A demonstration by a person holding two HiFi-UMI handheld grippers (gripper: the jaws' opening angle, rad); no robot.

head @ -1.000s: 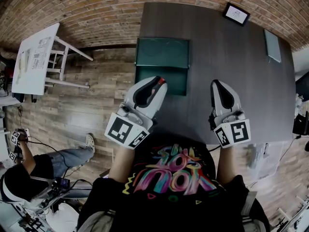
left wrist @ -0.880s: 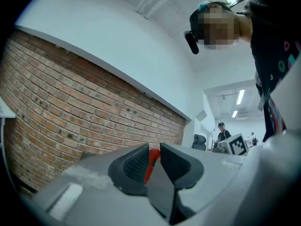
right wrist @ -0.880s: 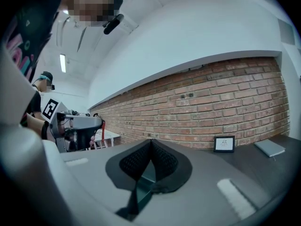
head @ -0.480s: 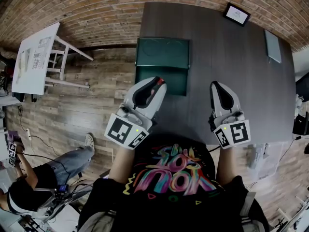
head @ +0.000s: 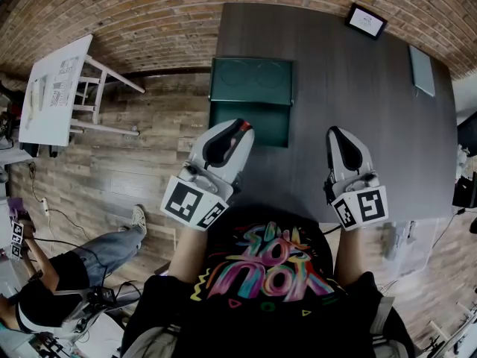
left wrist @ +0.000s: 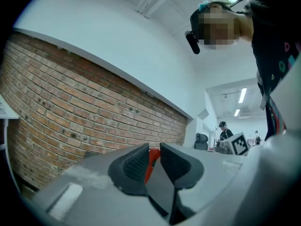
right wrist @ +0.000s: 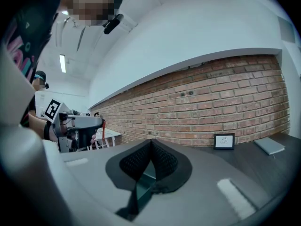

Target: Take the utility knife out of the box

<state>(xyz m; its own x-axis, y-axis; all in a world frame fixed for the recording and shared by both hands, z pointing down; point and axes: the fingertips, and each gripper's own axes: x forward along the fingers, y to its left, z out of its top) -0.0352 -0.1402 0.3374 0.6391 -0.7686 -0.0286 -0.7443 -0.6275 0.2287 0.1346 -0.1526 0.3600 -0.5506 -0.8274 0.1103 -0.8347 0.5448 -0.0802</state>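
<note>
A dark green box (head: 250, 99) stands open at the left edge of the dark table (head: 358, 110). My left gripper (head: 240, 128) hovers just in front of the box, level, shut on the utility knife (head: 245, 124). Only the knife's red end shows between the pads (left wrist: 151, 160). In the right gripper view the left gripper (right wrist: 77, 126) appears off to the left, with the red knife (right wrist: 102, 123) sticking out of it. My right gripper (head: 337, 134) is held over the table's near side, apart from the box. Its jaws (right wrist: 150, 147) are shut with nothing between them.
A small framed picture (head: 364, 21) stands at the table's far side, and a flat grey slab (head: 420, 70) lies at the far right. A white side table (head: 56, 88) stands on the wooden floor to the left. Another person (head: 45, 282) sits at the lower left.
Both grippers have kept still. Only the seated person at the lower left has shifted.
</note>
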